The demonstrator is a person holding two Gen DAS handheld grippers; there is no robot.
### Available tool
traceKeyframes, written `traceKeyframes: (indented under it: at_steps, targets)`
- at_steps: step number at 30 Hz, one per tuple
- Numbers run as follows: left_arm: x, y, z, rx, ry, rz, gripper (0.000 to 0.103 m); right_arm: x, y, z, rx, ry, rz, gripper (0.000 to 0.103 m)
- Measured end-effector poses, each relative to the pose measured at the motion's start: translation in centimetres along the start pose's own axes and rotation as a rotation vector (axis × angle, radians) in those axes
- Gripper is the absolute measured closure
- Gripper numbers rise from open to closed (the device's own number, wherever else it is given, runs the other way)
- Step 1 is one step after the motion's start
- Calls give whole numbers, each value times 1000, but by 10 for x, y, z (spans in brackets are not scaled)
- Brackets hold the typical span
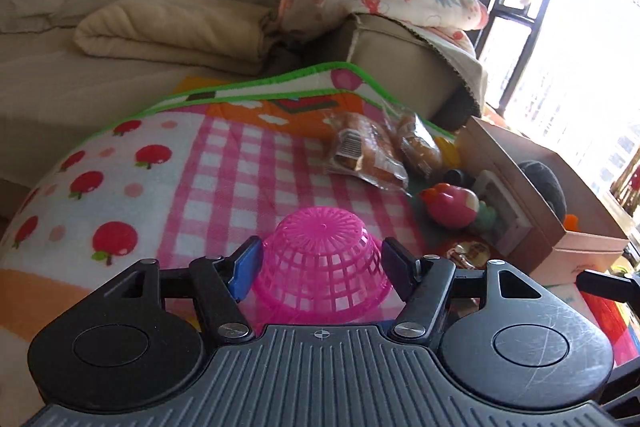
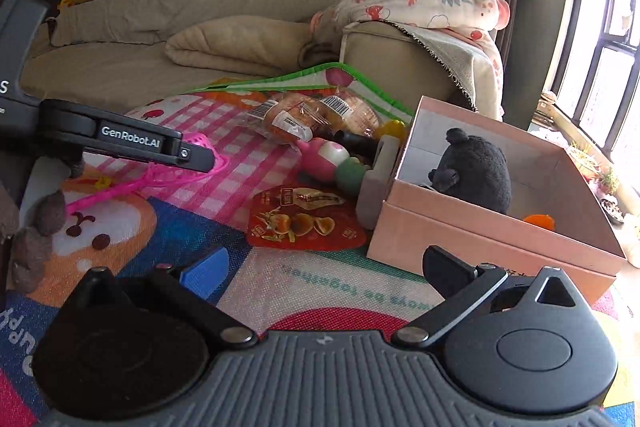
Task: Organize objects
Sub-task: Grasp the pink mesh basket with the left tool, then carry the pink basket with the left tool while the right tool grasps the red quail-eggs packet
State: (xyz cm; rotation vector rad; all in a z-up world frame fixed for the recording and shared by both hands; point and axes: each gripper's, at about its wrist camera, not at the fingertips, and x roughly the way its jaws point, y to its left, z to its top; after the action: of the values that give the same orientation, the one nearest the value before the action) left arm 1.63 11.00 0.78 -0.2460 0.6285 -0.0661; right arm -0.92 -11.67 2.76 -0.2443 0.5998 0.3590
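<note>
An upturned pink plastic basket [image 1: 322, 267] sits on the checked play mat [image 1: 224, 163], directly between the left gripper's [image 1: 322, 269] spread fingers. The right gripper [image 2: 324, 277], nearer the pink cardboard box [image 2: 472, 227], hangs open and empty.

Your left wrist camera sits low over the pink-checked, apple-printed play mat [image 1: 224, 163], looking forward along its fingers toward the beige sofa [image 1: 120, 27], close up on the upturned pink plastic lattice basket [image 1: 322, 263]. Your right wrist camera rides farther back and to the right, facing the same sofa [image 2: 200, 11], near the open pink cardboard box [image 2: 472, 227]. Both views share the mat, the clear-wrapped bread rolls [image 1: 366, 151] [image 2: 304, 115], the box and the basket [image 2: 200, 141].
</note>
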Motion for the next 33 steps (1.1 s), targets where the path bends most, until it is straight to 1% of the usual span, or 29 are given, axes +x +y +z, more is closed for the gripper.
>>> traceKeyframes:
  at_steps: [1, 2, 6, 7, 9, 12, 13, 14, 16, 18, 19, 21, 23, 25, 27, 29, 31, 33]
  targets:
    - [-4, 7, -2, -13, -19, 18, 33, 6, 5, 2, -8, 9, -9, 0]
    - [-7, 11, -3, -22, -30, 18, 33, 13, 10, 4, -17, 21, -19, 0]
    - [-8, 19, -10, -18, -52, -7, 33, 33, 28, 12, -50, 52, -25, 1]
    - [-8, 19, -11, -16, -57, -9, 33, 36, 31, 14, -54, 52, -23, 4]
    - [-9, 21, -12, -27, -60, -18, 33, 37, 35, 18, -64, 43, 8, 14]
    - [-9, 25, -14, -54, -70, -37, 33, 32, 39, 19, -97, 46, 94, 14]
    - [-9, 26, -14, -61, -72, -43, 33, 29, 40, 19, -110, 38, 100, 14]
    - [-9, 26, -15, -66, -74, -46, 33, 27, 40, 20, -120, 28, 85, 14]
    - [-9, 27, -15, -70, -77, -49, 33, 25, 41, 22, -148, 0, 25, 14]
    - [-8, 27, -15, -71, -77, -49, 33, 31, 42, 29, -169, -9, -20, 16]
    - [-8, 27, -15, -72, -77, -50, 33, 35, 42, 33, -172, 0, -27, 20]
    - [-8, 27, -15, -74, -78, -52, 33, 48, 43, 43, -176, 24, -10, 29]
    - [-8, 27, -15, -78, -79, -54, 33, 63, 45, 51, -178, 41, 10, 34]
    - [-8, 27, -15, -79, -80, -55, 33, 79, 47, 59, -178, 75, 31, 48]
    - [-8, 28, -15, -81, -80, -57, 33, 89, 46, 63, -167, 94, 59, 50]
    - [-8, 29, -15, -82, -81, -58, 33, 88, 43, 64, -155, 113, 81, 52]
    - [-8, 29, -15, -83, -80, -58, 33, 77, 40, 58, -155, 128, 123, 55]
    - [-8, 29, -15, -83, -81, -59, 33, 58, 40, 43, -195, 120, 145, 55]
